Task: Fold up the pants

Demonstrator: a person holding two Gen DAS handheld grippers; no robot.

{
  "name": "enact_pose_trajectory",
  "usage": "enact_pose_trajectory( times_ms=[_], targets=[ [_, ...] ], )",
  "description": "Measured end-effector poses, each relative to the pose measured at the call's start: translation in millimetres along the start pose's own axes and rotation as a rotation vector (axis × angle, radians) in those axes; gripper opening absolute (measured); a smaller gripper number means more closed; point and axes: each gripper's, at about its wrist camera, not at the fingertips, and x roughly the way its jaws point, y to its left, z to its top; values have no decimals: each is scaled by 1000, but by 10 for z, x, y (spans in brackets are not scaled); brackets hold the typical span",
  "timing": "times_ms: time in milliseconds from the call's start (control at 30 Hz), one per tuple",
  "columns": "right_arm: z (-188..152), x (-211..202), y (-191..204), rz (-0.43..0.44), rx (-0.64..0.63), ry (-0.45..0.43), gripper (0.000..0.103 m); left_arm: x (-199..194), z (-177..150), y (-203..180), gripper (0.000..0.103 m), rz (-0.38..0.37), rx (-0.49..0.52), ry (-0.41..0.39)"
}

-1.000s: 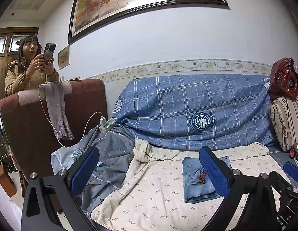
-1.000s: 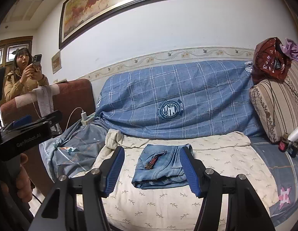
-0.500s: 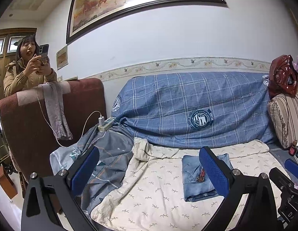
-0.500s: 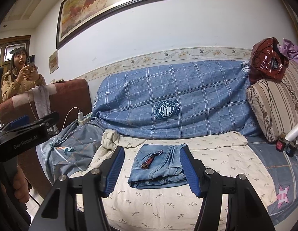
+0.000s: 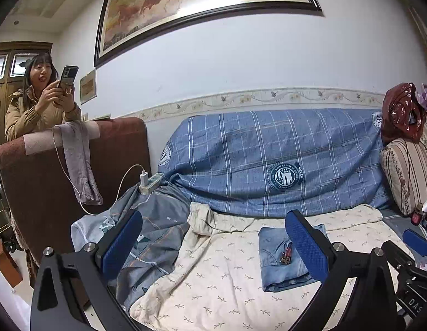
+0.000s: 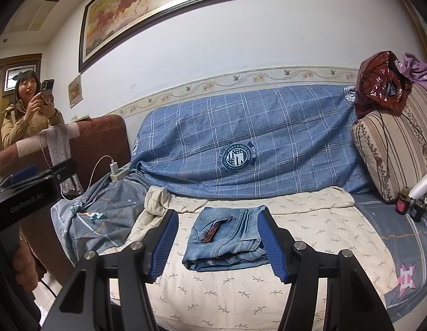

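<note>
A pair of light blue jeans [image 6: 227, 237] lies folded in a compact stack on a cream patterned sheet [image 6: 310, 226] on the sofa seat, with a dark red belt piece on top. The jeans also show in the left wrist view [image 5: 282, 259], partly behind the right finger. My right gripper [image 6: 217, 244] is open and empty, held back from the sofa in front of the jeans. My left gripper [image 5: 213, 244] is open wide and empty, held off the sofa to the left of the jeans.
A blue plaid cover [image 6: 254, 143] drapes the sofa back. A grey quilt [image 5: 152, 229] lies at the seat's left end, with a power strip [image 5: 151, 183] and charger cable. A striped cushion [image 6: 390, 149] and small bottles [image 6: 406, 201] are at right. A person [image 5: 39, 102] stands behind the brown armrest.
Both grippers have drifted slightly back from the sofa. The folded jeans have not moved. Both stay open.
</note>
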Motion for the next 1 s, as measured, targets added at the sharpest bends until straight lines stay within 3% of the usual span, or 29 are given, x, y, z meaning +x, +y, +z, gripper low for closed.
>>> enact_pose_trajectory(
  times_ms=[1000],
  targets=[
    [19, -1, 179, 5, -30, -8, 63, -134, 60, 133, 103, -16, -18, -42]
  ],
)
